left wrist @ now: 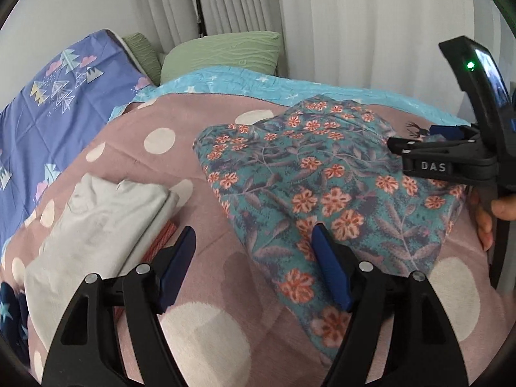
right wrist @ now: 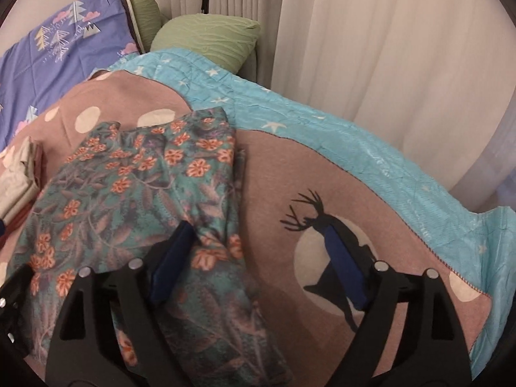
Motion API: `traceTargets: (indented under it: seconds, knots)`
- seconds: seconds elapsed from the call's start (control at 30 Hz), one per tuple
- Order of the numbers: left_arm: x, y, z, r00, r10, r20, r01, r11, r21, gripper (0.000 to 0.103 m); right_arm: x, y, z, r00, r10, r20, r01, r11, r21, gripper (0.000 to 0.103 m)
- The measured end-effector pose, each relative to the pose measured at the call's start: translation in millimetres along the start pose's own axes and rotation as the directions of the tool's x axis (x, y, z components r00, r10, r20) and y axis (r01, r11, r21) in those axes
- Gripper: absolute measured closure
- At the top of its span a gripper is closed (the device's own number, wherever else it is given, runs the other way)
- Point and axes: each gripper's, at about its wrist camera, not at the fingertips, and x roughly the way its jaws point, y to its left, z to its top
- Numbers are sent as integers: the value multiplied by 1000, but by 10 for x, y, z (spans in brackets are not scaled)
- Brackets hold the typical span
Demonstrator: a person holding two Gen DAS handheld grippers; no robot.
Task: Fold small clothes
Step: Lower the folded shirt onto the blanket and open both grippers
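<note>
A teal floral garment (left wrist: 322,174) lies folded on the pink dotted blanket (left wrist: 180,161). My left gripper (left wrist: 254,230) is open and straddles the garment's left edge: its right finger is over the cloth, its left finger over bare blanket. In the right wrist view the floral garment (right wrist: 129,174) fills the left half. My right gripper (right wrist: 257,227) is open across the garment's right edge, one finger over the cloth and the other over the blanket's deer print (right wrist: 309,219). From the left wrist view the right gripper (left wrist: 419,138) shows side-on at the garment's far right, held by a hand (left wrist: 483,222).
A folded cream garment (left wrist: 106,213) sits on other folded pieces to the left of the floral one. Behind lie a light blue star quilt (right wrist: 354,148), a green pillow (left wrist: 222,54) and a purple patterned sheet (left wrist: 48,96). Curtains (right wrist: 371,48) hang at the back.
</note>
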Motion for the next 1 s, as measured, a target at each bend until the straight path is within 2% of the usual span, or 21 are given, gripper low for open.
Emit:
traceTargets:
  seconds: [0.07, 0.17, 0.23, 0.3, 0.47, 0.57, 0.7, 0.87, 1.0]
  knots:
    - [-131, -15, -69, 1000, -7, 3, 7, 1000, -28, 25, -46, 33, 3, 999, -29, 20, 29, 1000, -10, 17]
    - [-366, -28, -157, 999, -35, 10, 36, 997, -62, 17, -329, 97, -79, 992, -96, 85, 100, 994, -48, 17]
    - [-583, -31, -227, 999, -25, 43, 28, 998, -63, 11, -539, 101, -187, 988, -97, 124, 107, 992, -74, 16]
    - [-854, -33, -286, 995, -14, 100, 21, 998, -66, 6, -851, 57, -359, 984, -77, 158, 91, 993, -79, 11]
    - [-1459, -88, -356, 979, -15, 205, 32, 996, -78, 1, -1629, -142, -776, 979, 49, 200, -40, 998, -47, 6]
    - [-1854, -149, -430, 967, -29, 254, 58, 992, -109, 1, -2112, -262, -1000, 962, 53, 267, -49, 999, -21, 3]
    - [-2301, -226, -562, 953, -5, 304, 52, 988, -148, 1, -2688, -384, -1262, 940, 45, 339, -62, 997, 41, 2]
    - [-2815, -301, -822, 945, -15, 326, 78, 981, -180, 1, -3254, -394, -1580, 925, 72, 373, -102, 993, 61, 2]
    - [-3201, -390, -1115, 941, 33, 338, 37, 980, -198, 1, -3632, -352, -1851, 914, 81, 399, -113, 992, 56, 2]
